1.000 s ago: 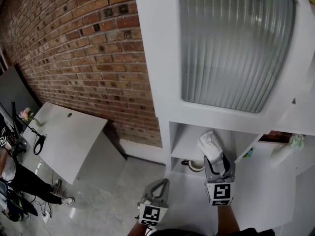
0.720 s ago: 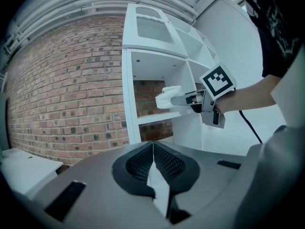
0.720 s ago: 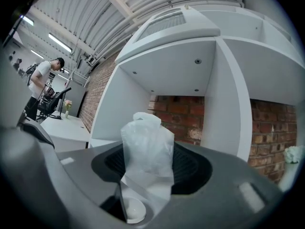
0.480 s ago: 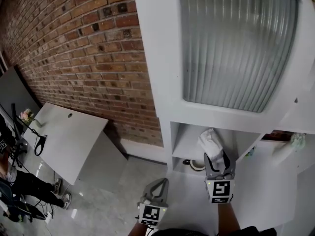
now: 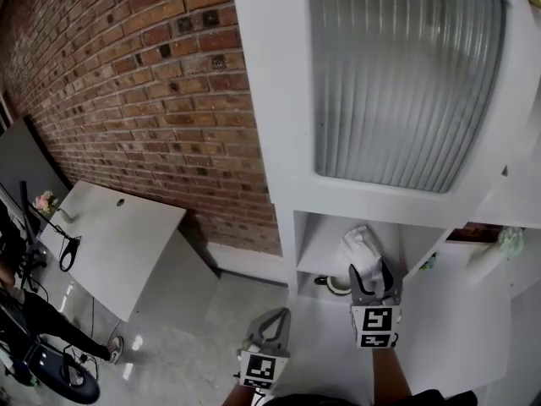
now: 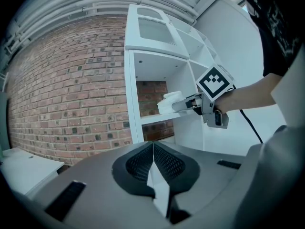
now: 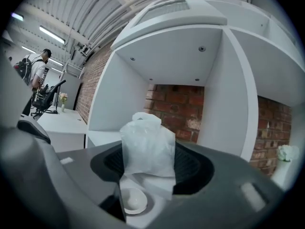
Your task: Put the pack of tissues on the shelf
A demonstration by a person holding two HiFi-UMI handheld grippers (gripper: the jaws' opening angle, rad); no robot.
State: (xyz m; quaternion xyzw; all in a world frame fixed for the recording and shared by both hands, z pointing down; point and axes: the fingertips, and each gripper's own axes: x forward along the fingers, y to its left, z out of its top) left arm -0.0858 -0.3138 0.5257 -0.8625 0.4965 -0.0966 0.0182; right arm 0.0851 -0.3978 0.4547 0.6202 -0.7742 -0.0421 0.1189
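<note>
The pack of tissues (image 5: 358, 247), white in a clear wrapper, stands upright between the jaws of my right gripper (image 5: 372, 272), which is shut on it at the mouth of an open compartment in the white shelf unit (image 5: 319, 245). The jaws have just opened a little, and the pack (image 7: 147, 144) still fills the gap between them. From the left gripper view, the pack (image 6: 168, 102) hovers just over the shelf board (image 6: 151, 119). My left gripper (image 5: 272, 323) hangs lower and to the left, shut and empty (image 6: 152, 151).
A small white dish (image 5: 336, 285) sits on the shelf level below the pack. A ribbed glass door (image 5: 397, 83) is above the compartment. A brick wall (image 5: 144, 100) and a white desk (image 5: 118, 235) lie to the left, where a person (image 5: 25, 328) moves about.
The right gripper and the pack have edged slightly deeper toward the compartment. The left gripper has stayed put. The person at the lower left has shifted.
</note>
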